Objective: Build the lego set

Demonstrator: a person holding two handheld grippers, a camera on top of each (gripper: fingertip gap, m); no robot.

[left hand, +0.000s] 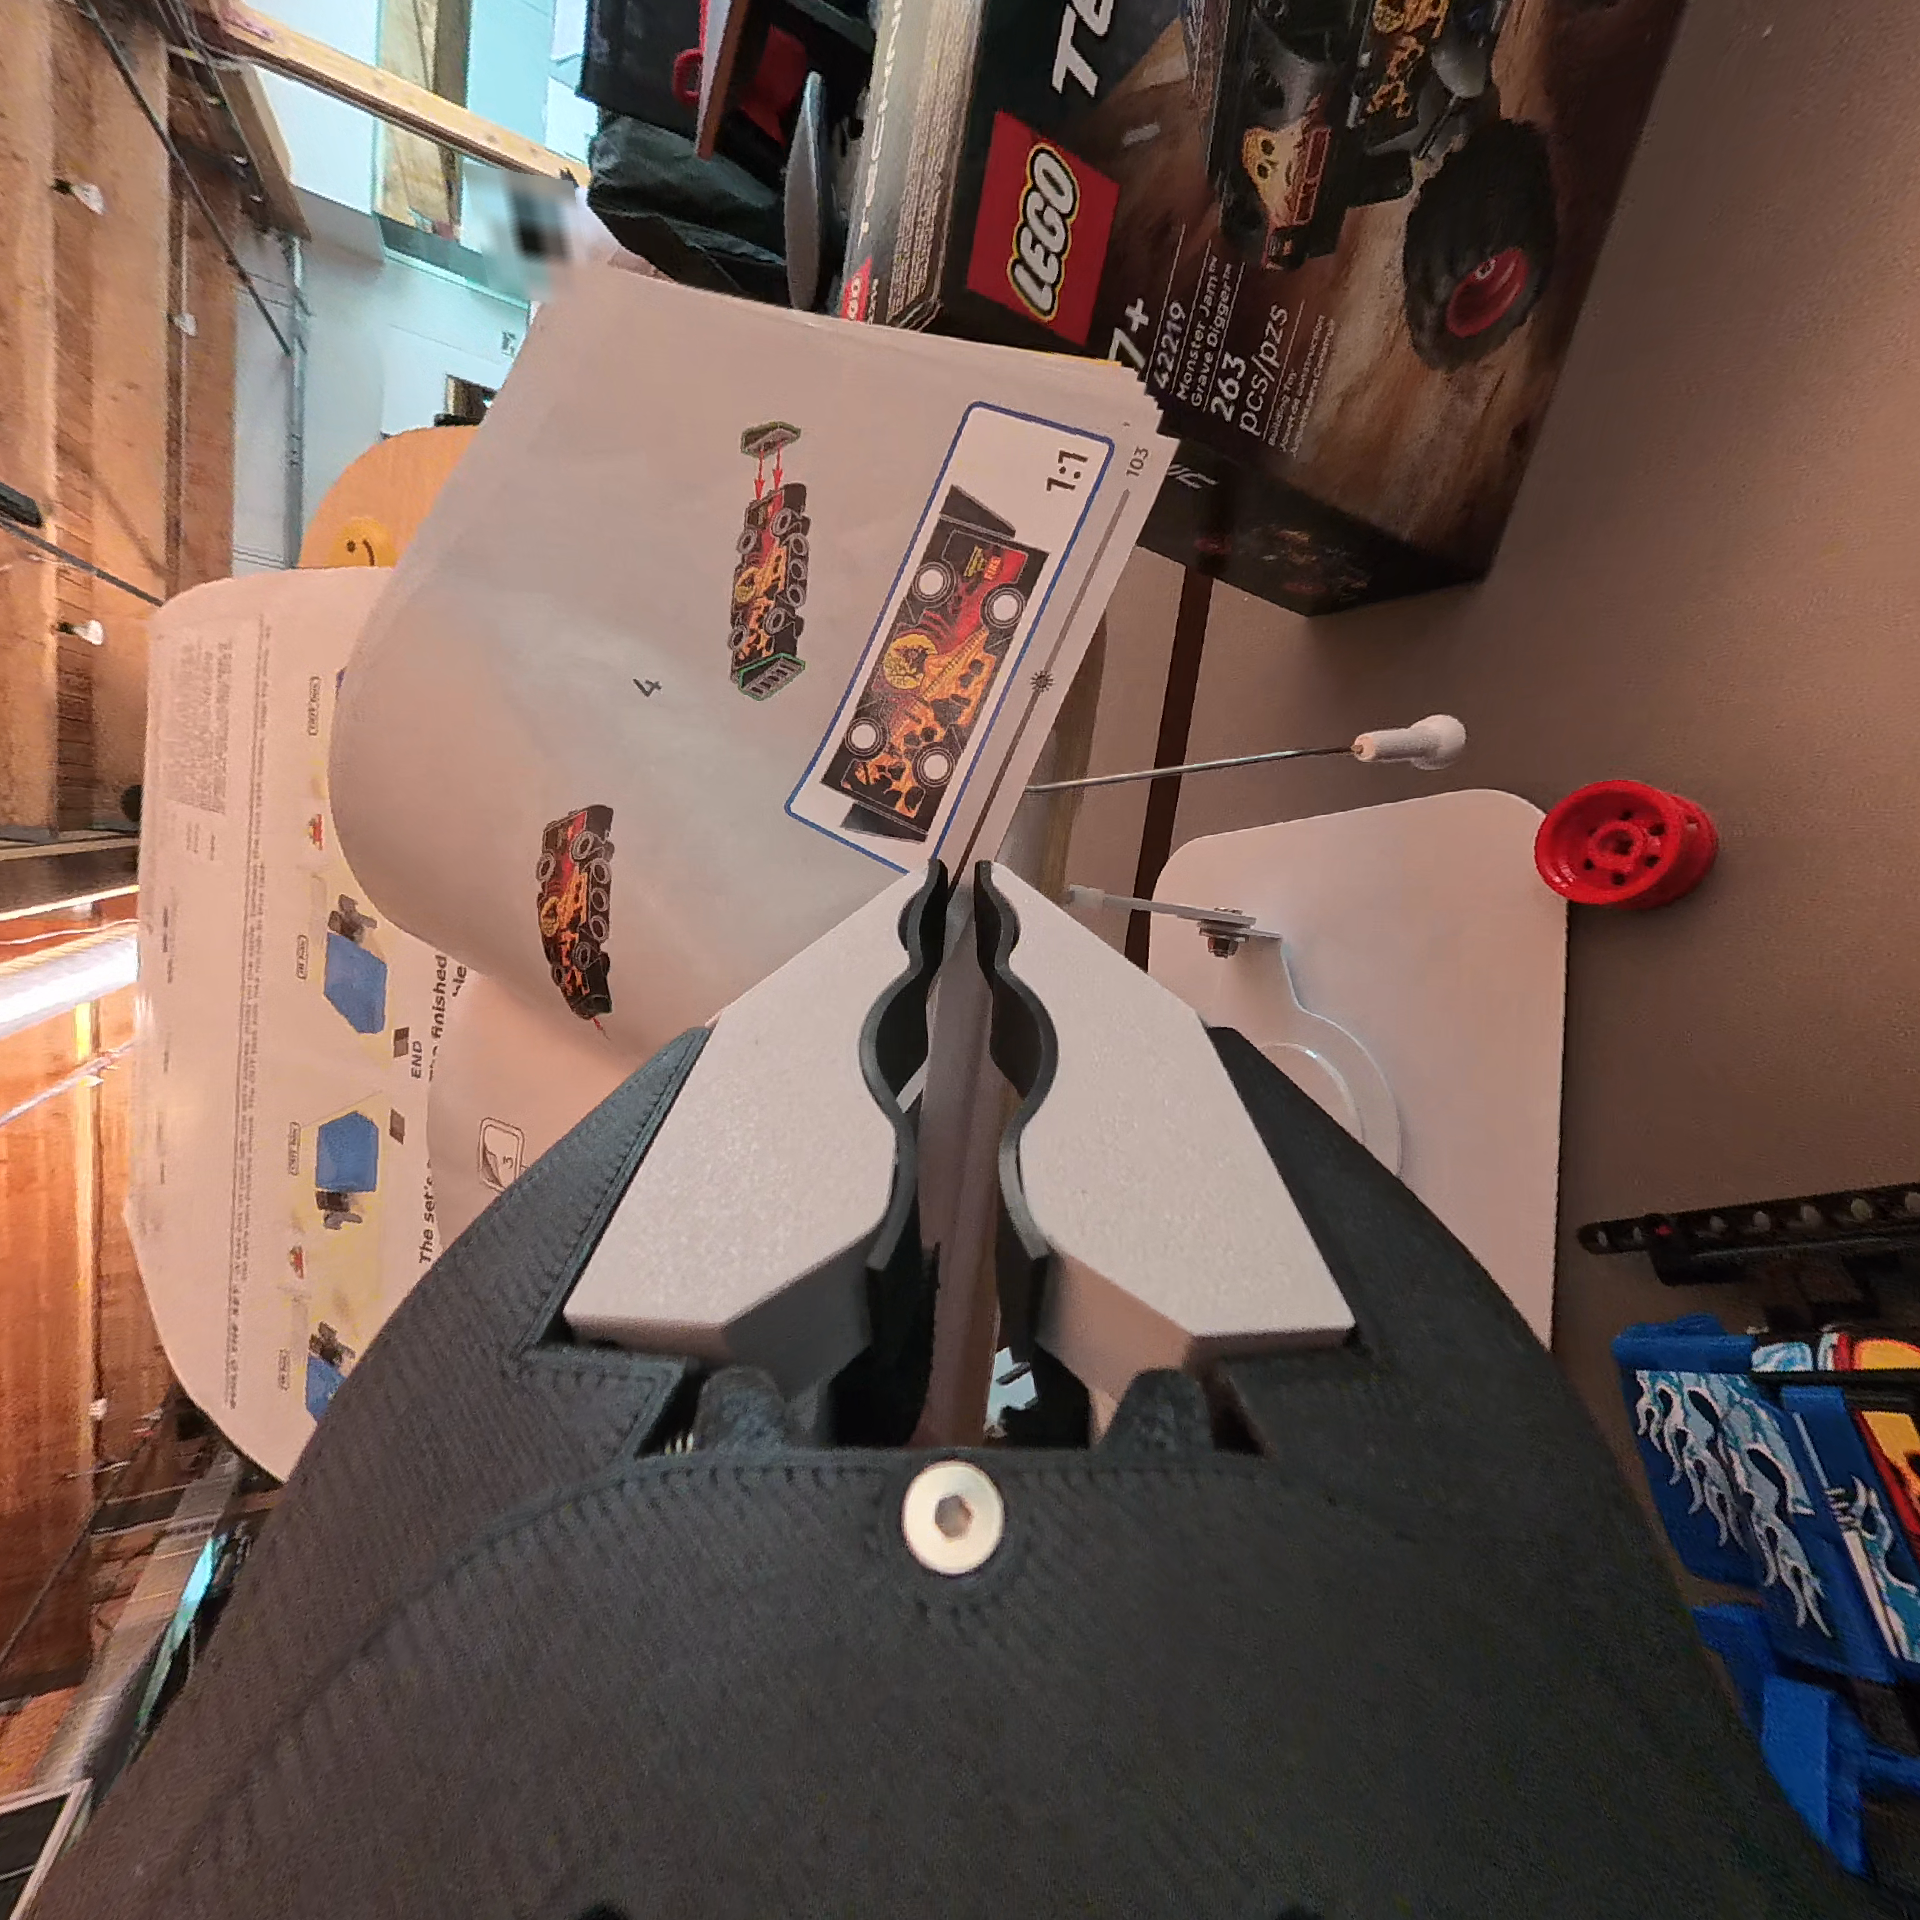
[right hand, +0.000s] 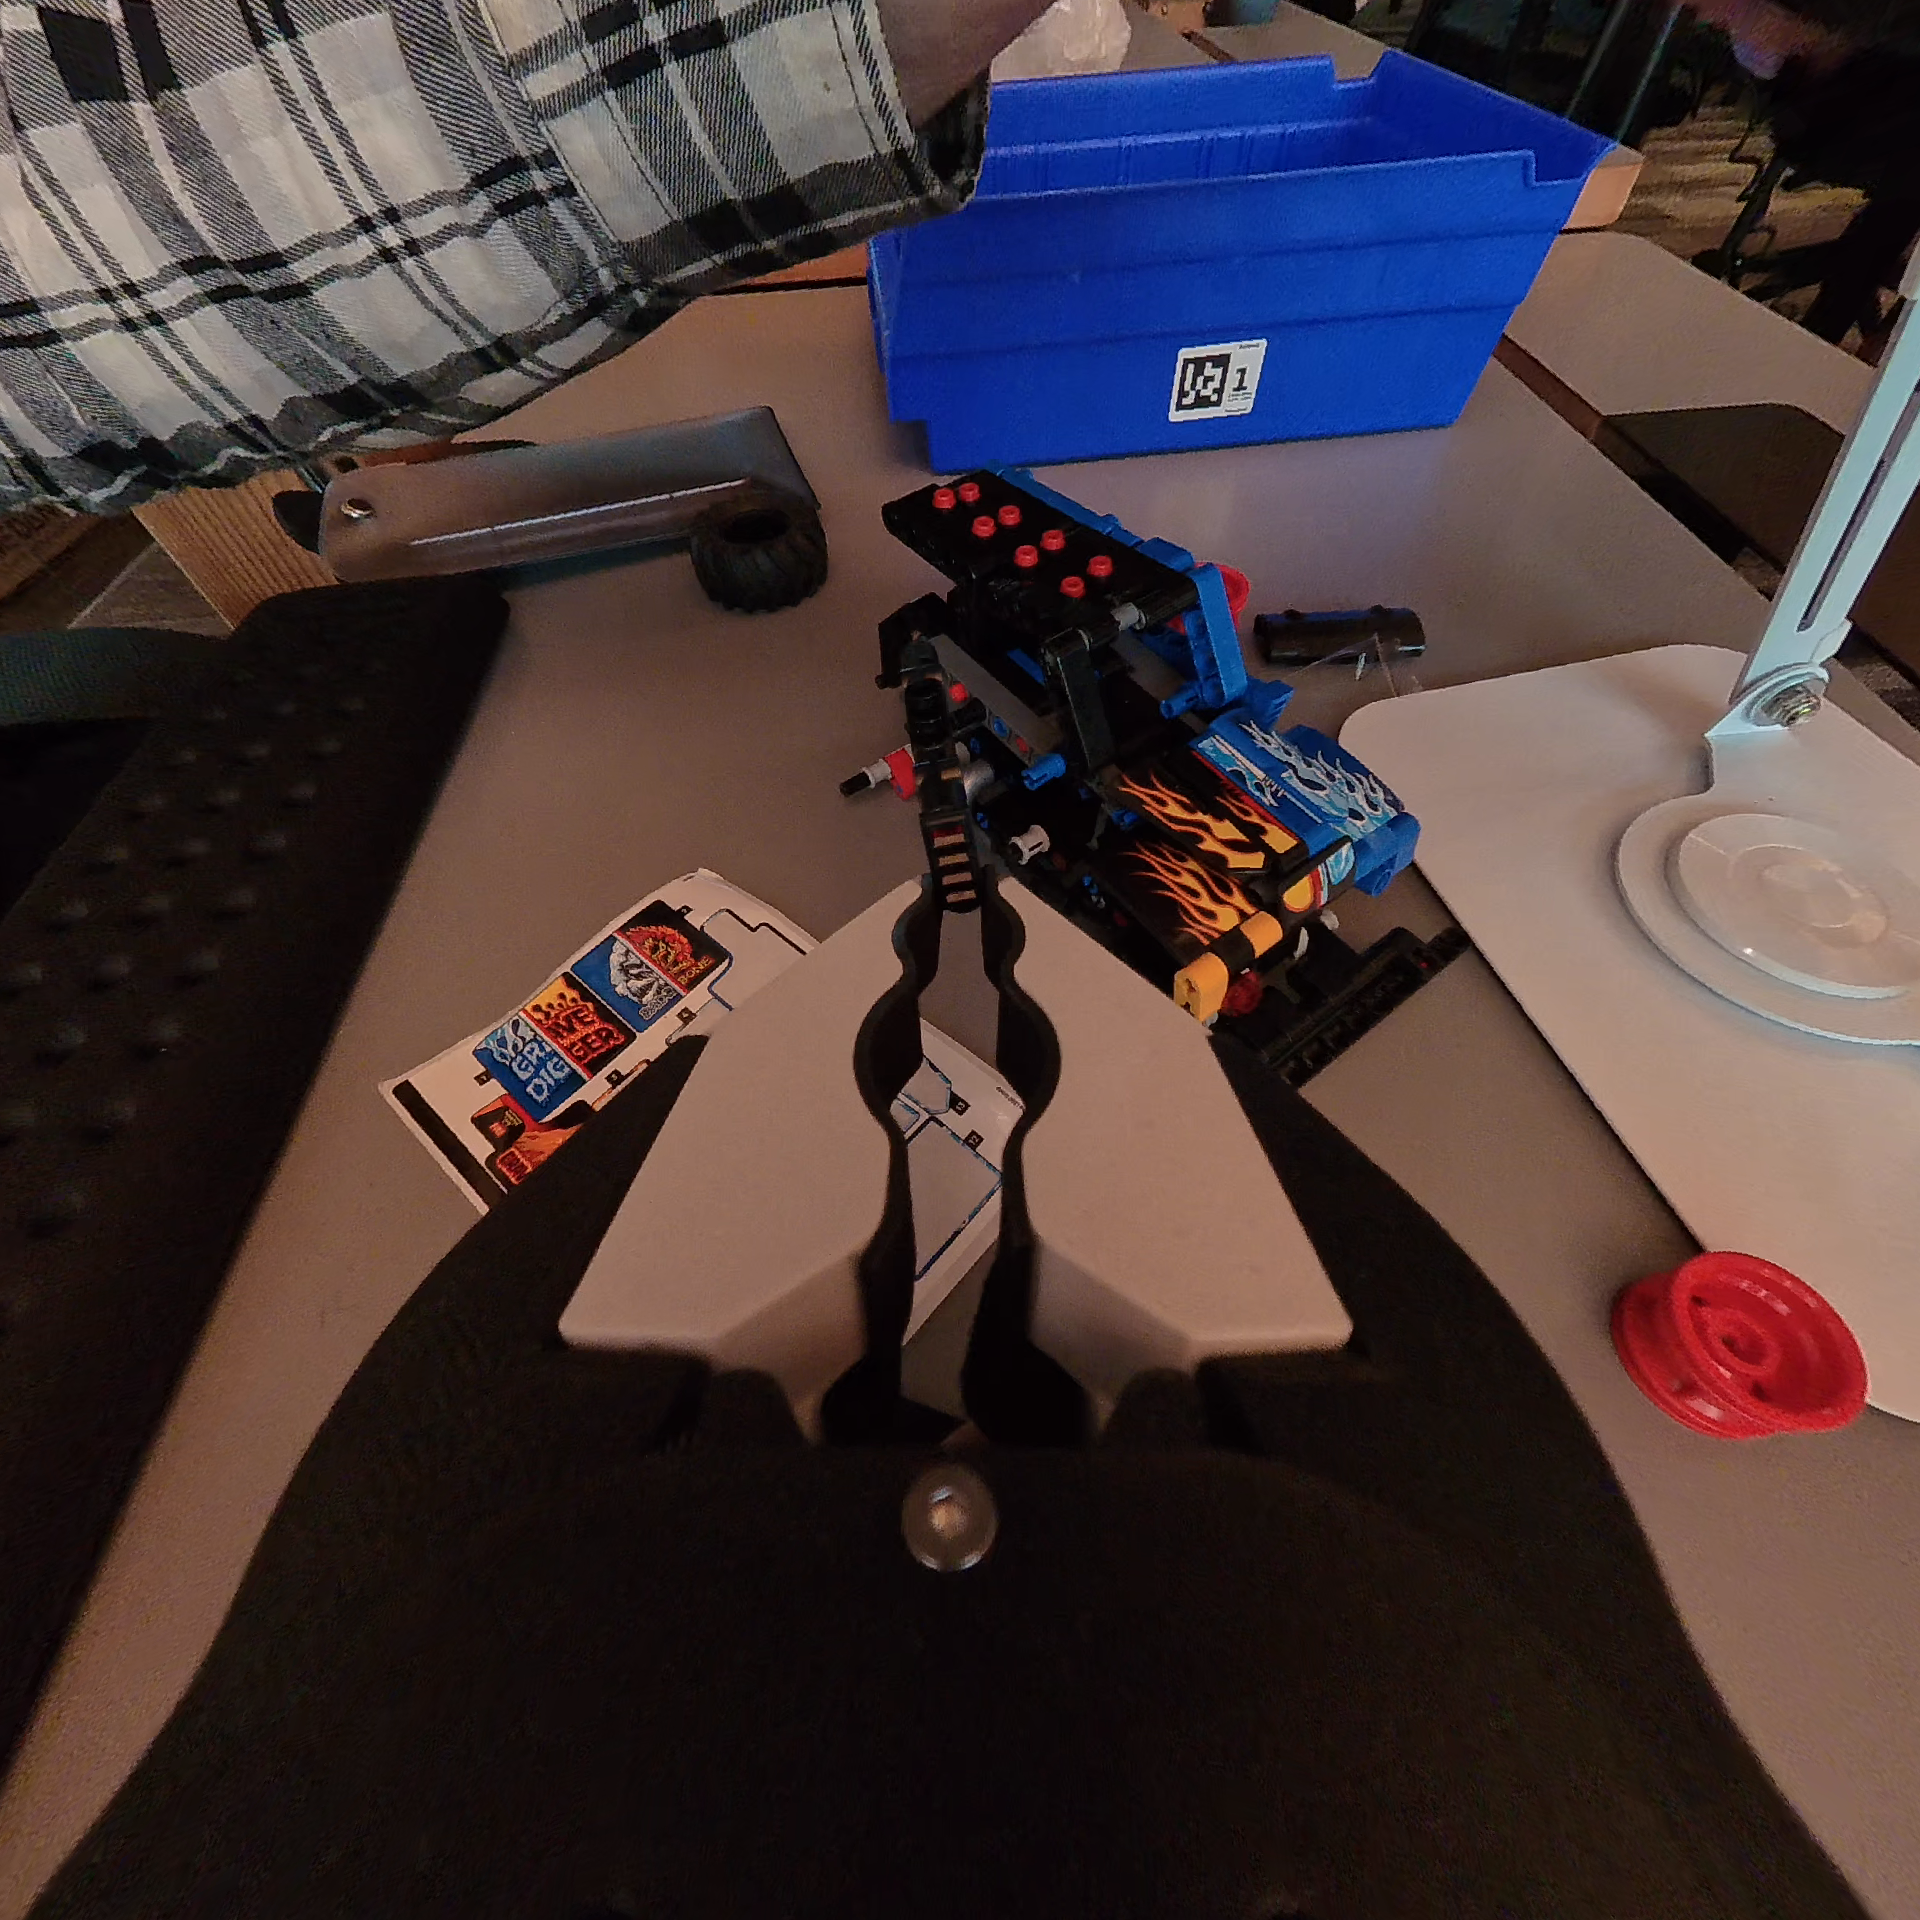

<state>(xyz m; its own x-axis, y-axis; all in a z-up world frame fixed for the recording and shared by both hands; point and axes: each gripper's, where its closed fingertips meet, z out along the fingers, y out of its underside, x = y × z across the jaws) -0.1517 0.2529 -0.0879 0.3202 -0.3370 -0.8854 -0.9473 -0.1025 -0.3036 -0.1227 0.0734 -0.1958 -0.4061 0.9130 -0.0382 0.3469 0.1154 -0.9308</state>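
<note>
In the left wrist view my left gripper [left hand: 961, 883] is shut on the edge of the open instruction booklet [left hand: 727, 623], whose pages curl up and away to the left. In the right wrist view my right gripper [right hand: 958, 904] is shut on a small black grille piece [right hand: 954, 857], held against the near left end of the blue and black truck model [right hand: 1143, 748] with flame stickers. The model lies on the grey table. Its blue side also shows at the lower right of the left wrist view [left hand: 1787, 1507].
A red wheel hub [right hand: 1745, 1345] lies by the white stand base [right hand: 1558, 935]. A sticker sheet [right hand: 623, 1018], black tyre [right hand: 758, 551], blue bin [right hand: 1195, 260], black part [right hand: 1335, 634], black mat [right hand: 208, 883] and plaid sleeve [right hand: 364, 187] surround the model. The set's box [left hand: 1299, 260] stands behind the booklet. My hands' fingertips stand some 20 cm from each other.
</note>
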